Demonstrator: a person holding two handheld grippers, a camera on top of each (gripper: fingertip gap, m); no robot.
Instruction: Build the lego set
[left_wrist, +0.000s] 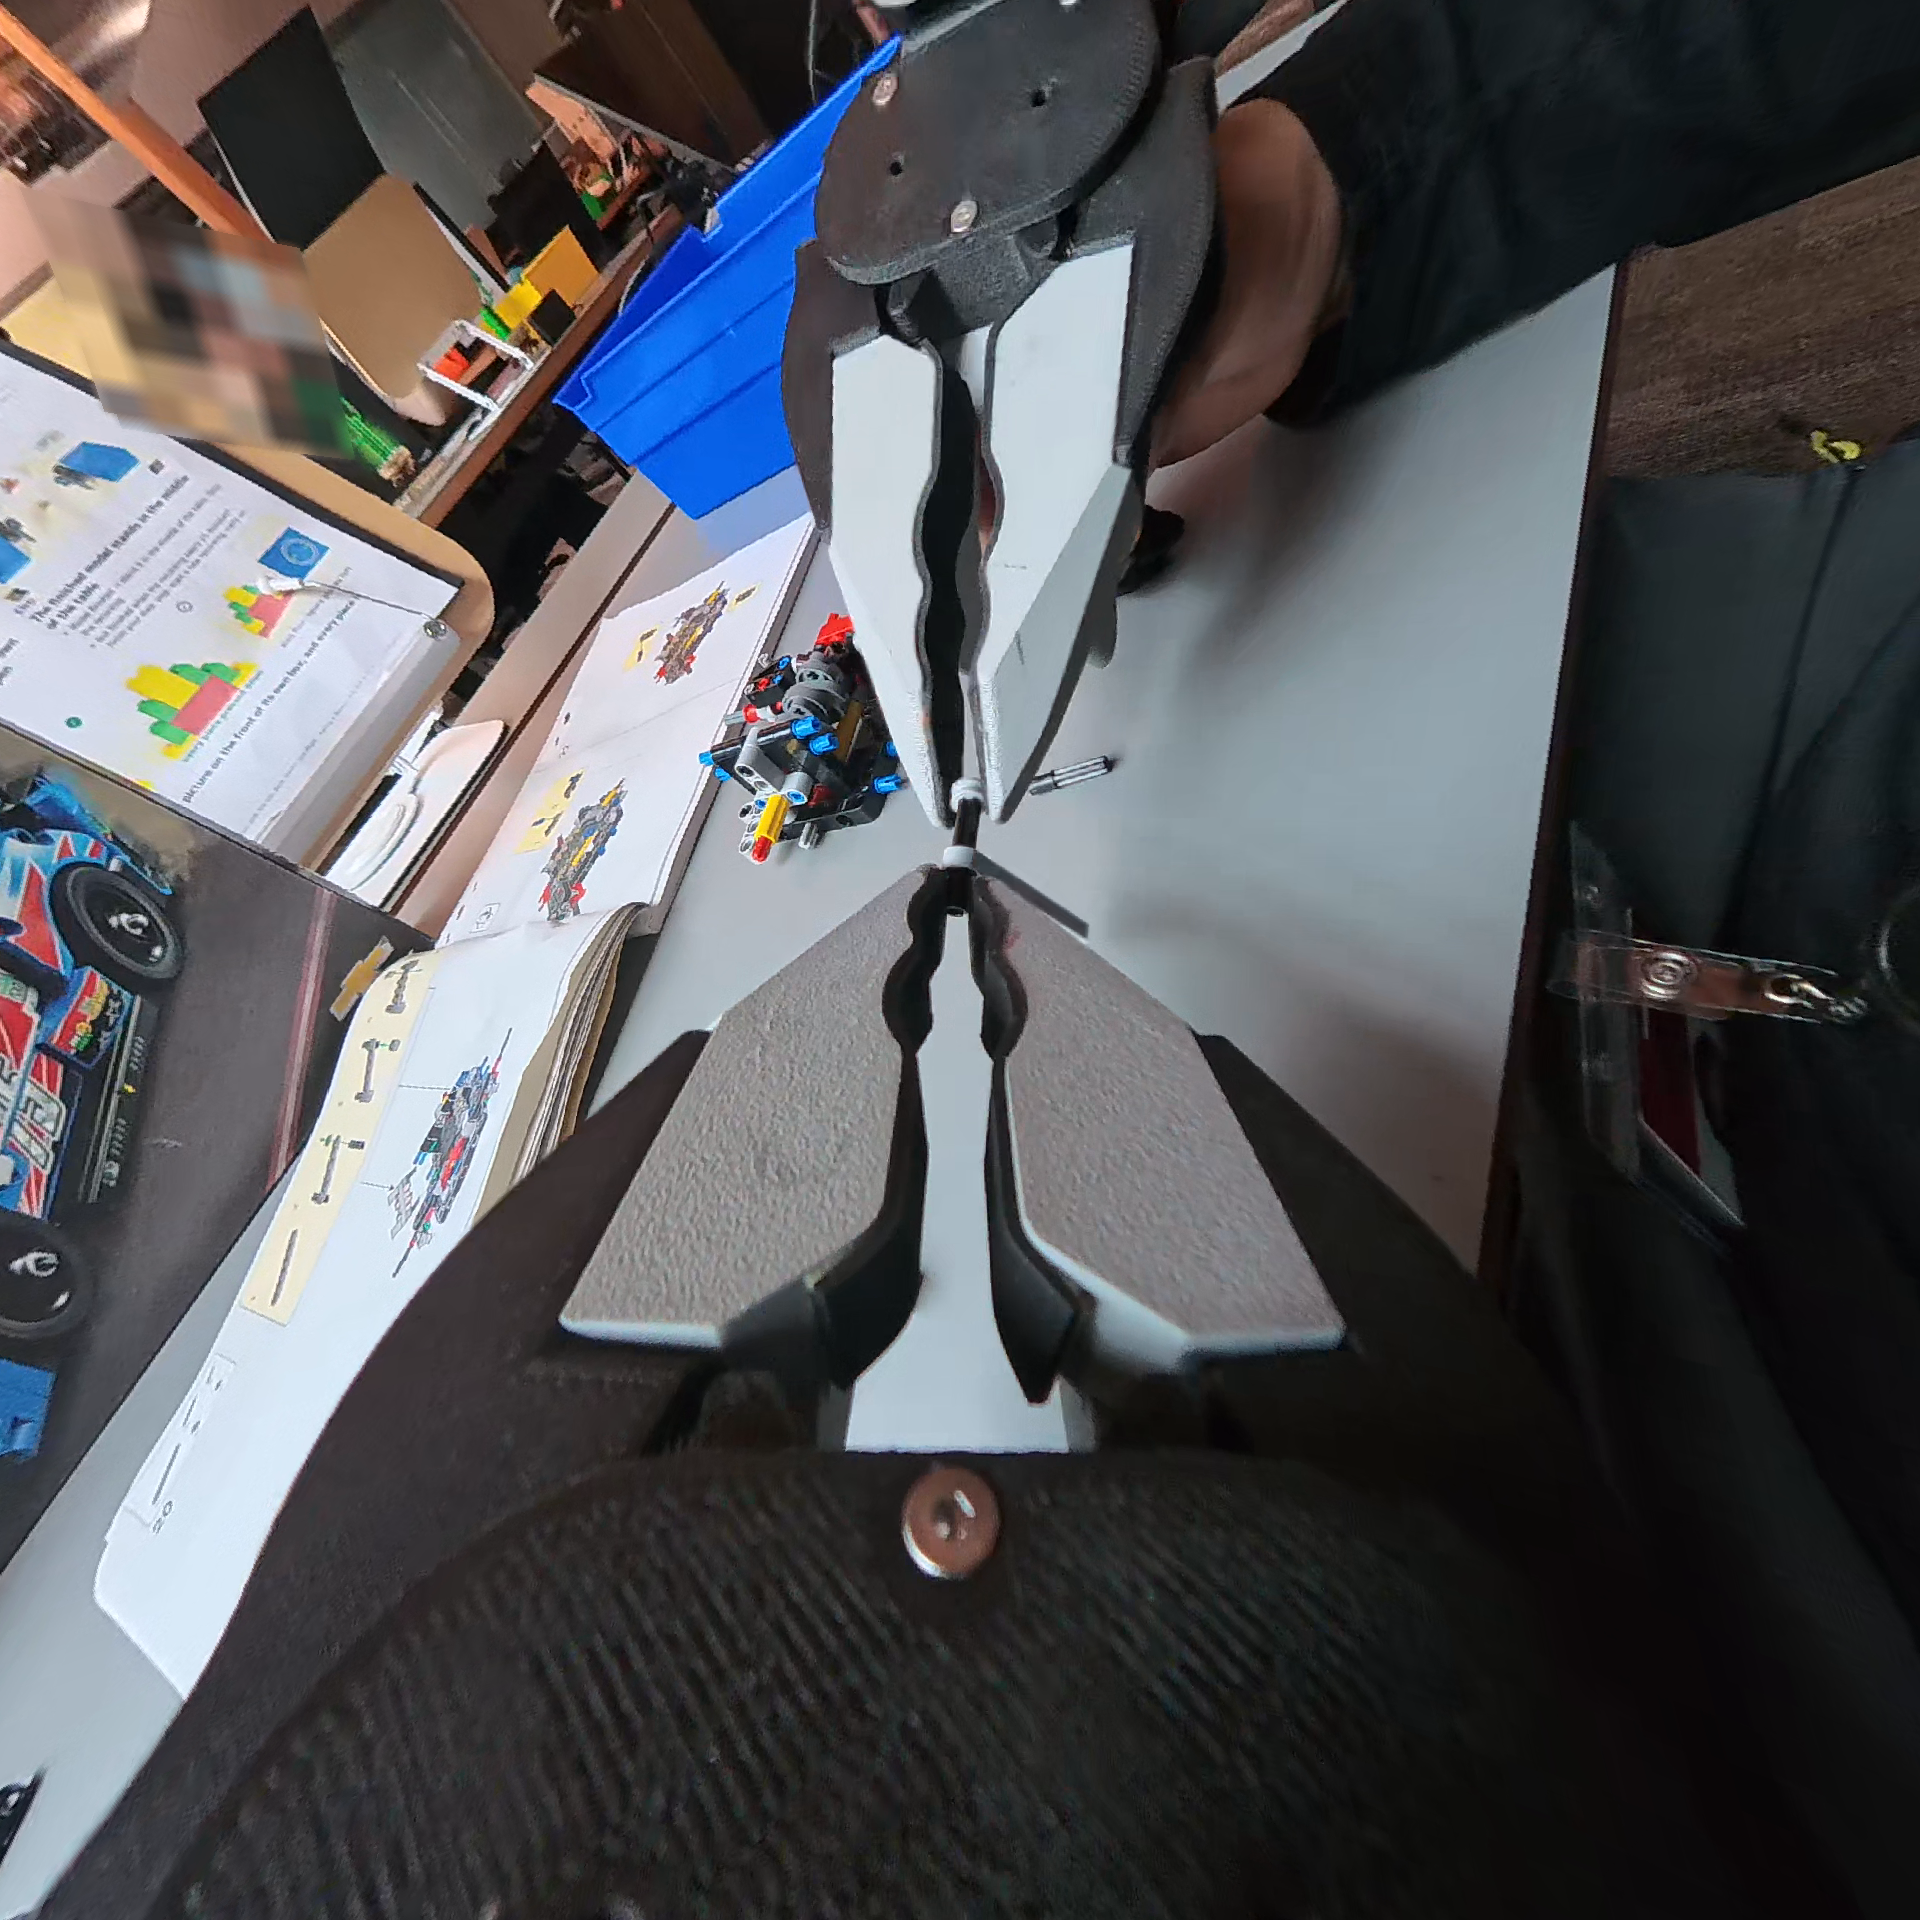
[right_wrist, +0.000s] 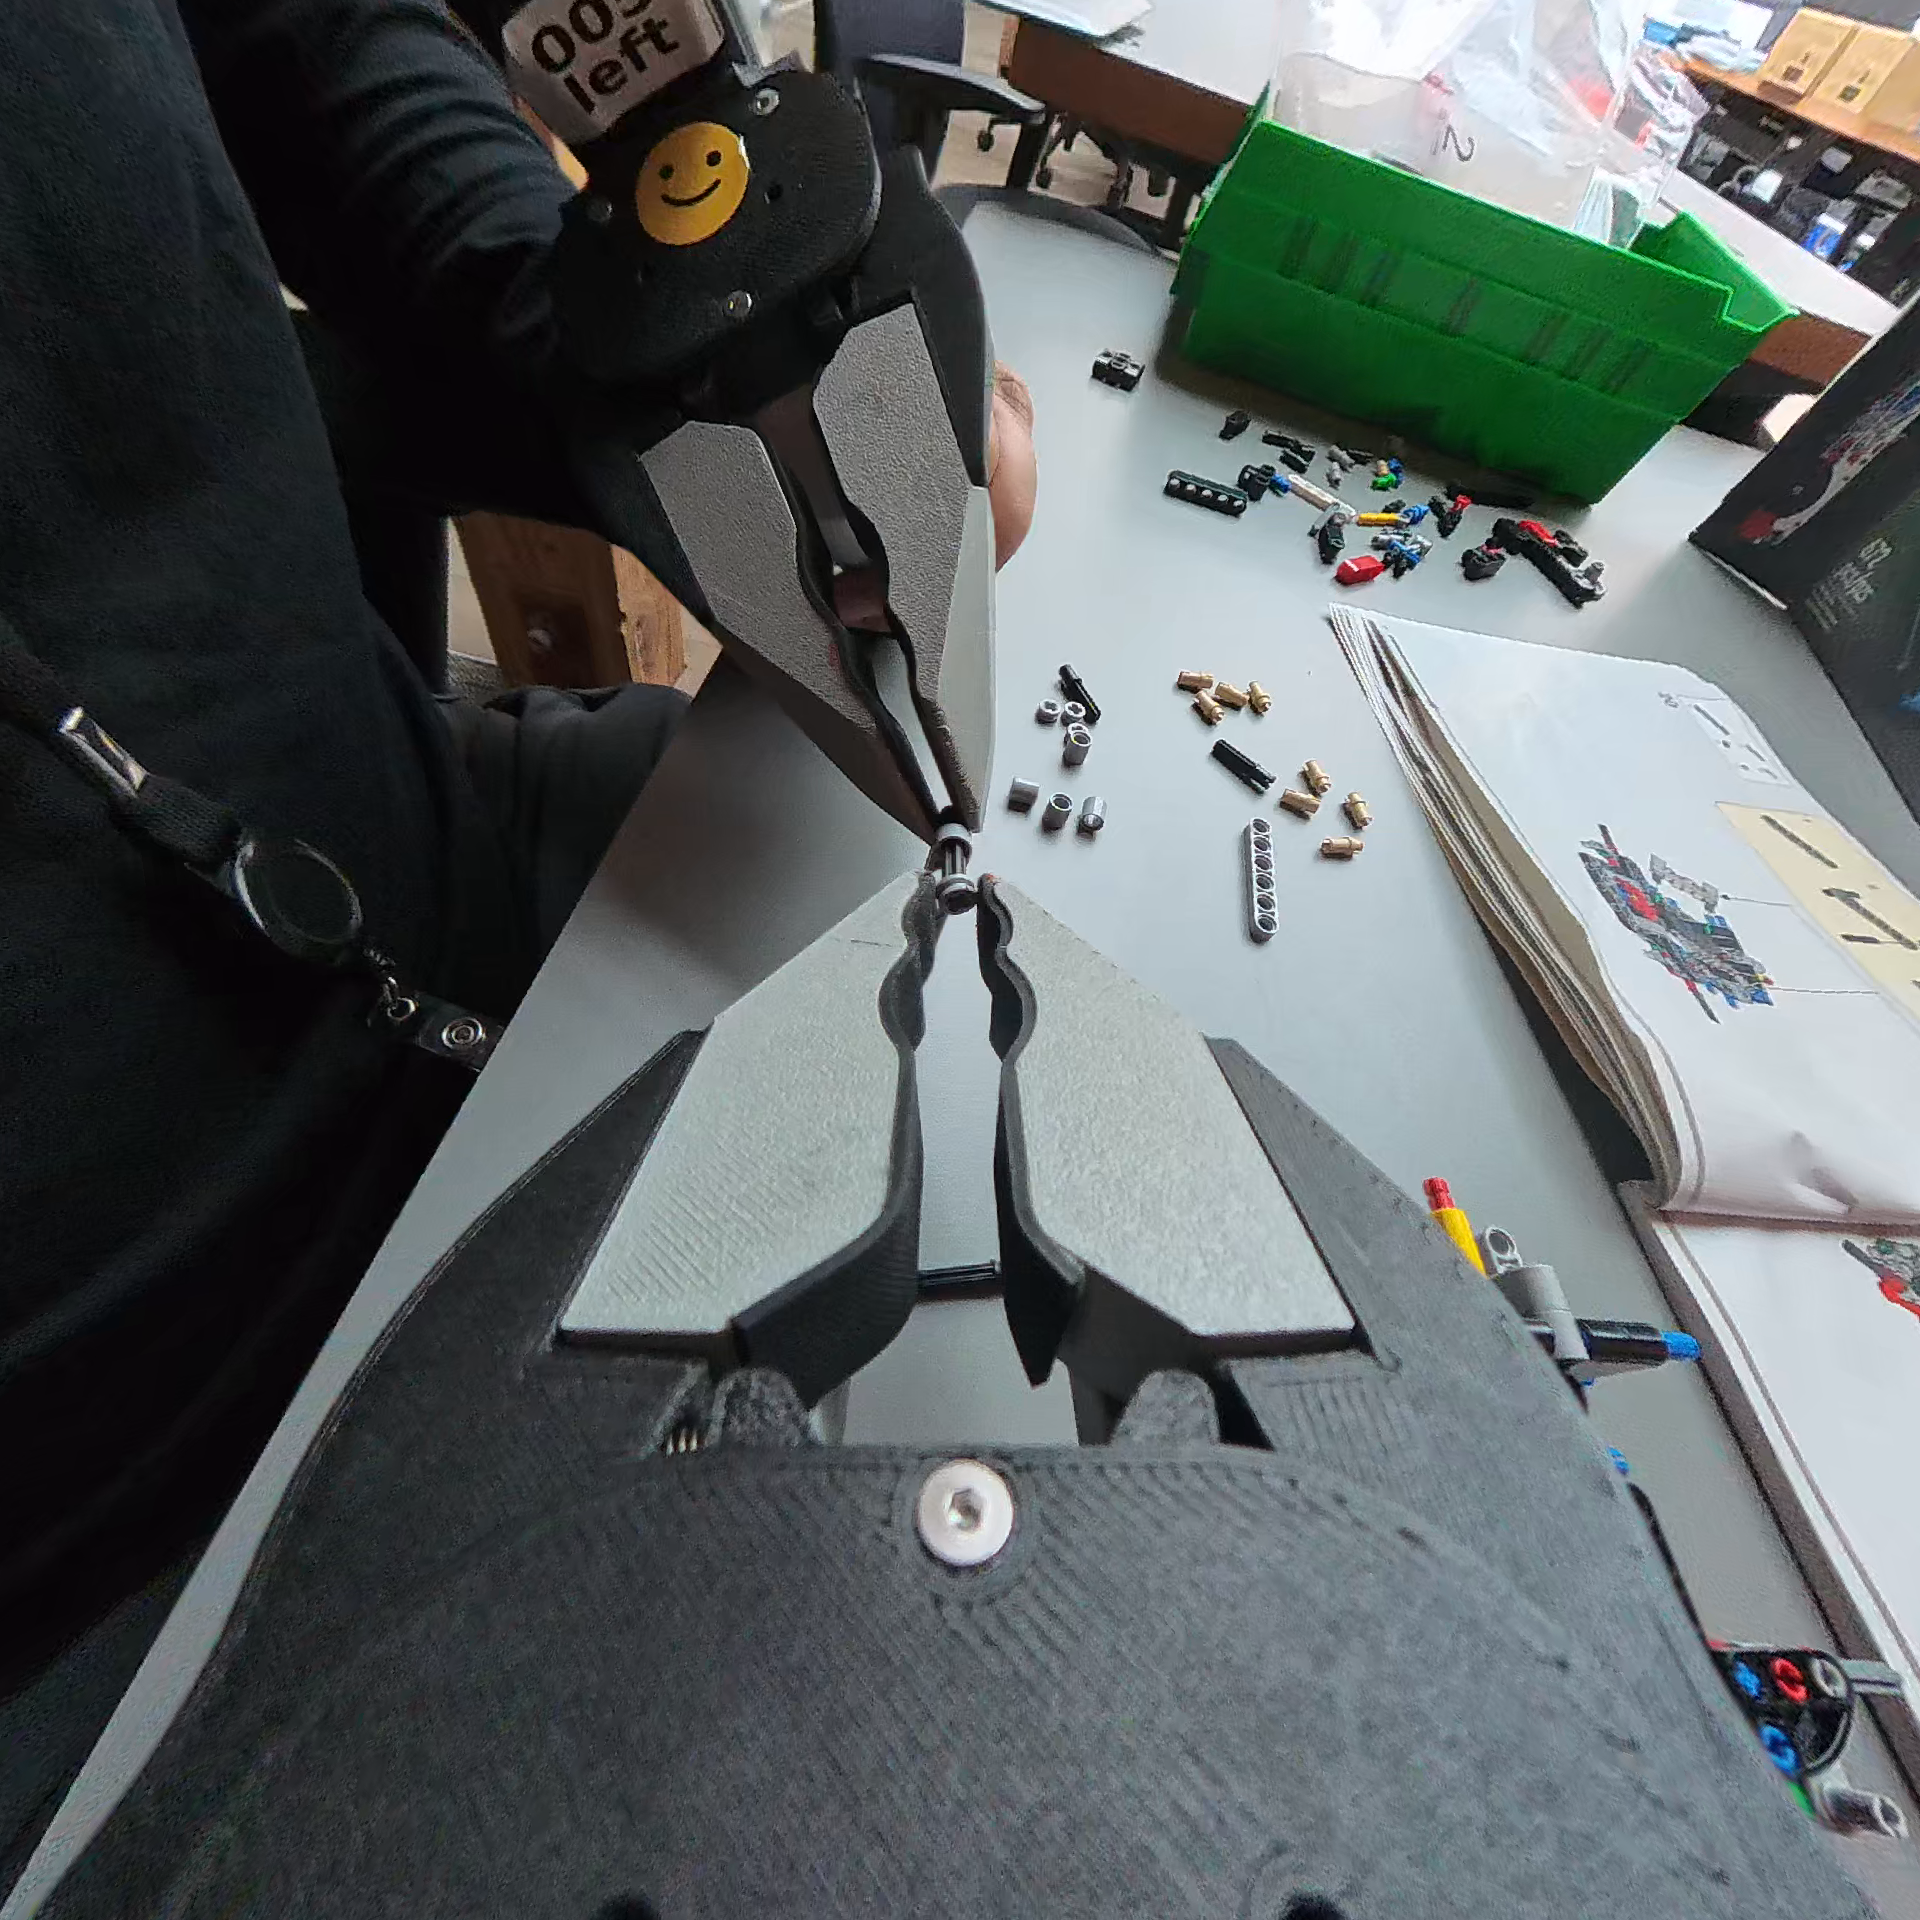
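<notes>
Holding one short black axle (left_wrist: 964, 829) between both claws, you have the whole job sitting at frame centre in each wrist view. Your left gripper (left_wrist: 954, 902) rises from the bottom of its own view, jaws nearly closed and pinching the axle's near end, where a pale bush (left_wrist: 959, 855) sits on it. Your right gripper (left_wrist: 966, 805) comes down from the top of that view, tips pinched on the far end at a second bush (left_wrist: 965, 787).

From the right wrist view it reads the same, mirrored: the axle (right_wrist: 951, 864) runs from the right gripper (right_wrist: 954, 896) at centre up towards the left gripper (right_wrist: 951, 816), slightly tilted to the left. So the axle's long axis lies along the line joining the two claws, tip to tip, and neither is nearer; both touch it.

Any sliding of a bush probably has to go along that line, so keep the claws collinear.

The chassis (left_wrist: 810, 743) rests on the table (left_wrist: 1351, 831) left of centre in the left view, well apart from the axle. Loose parts (right_wrist: 1278, 790) lie right of centre in the right view.
</notes>
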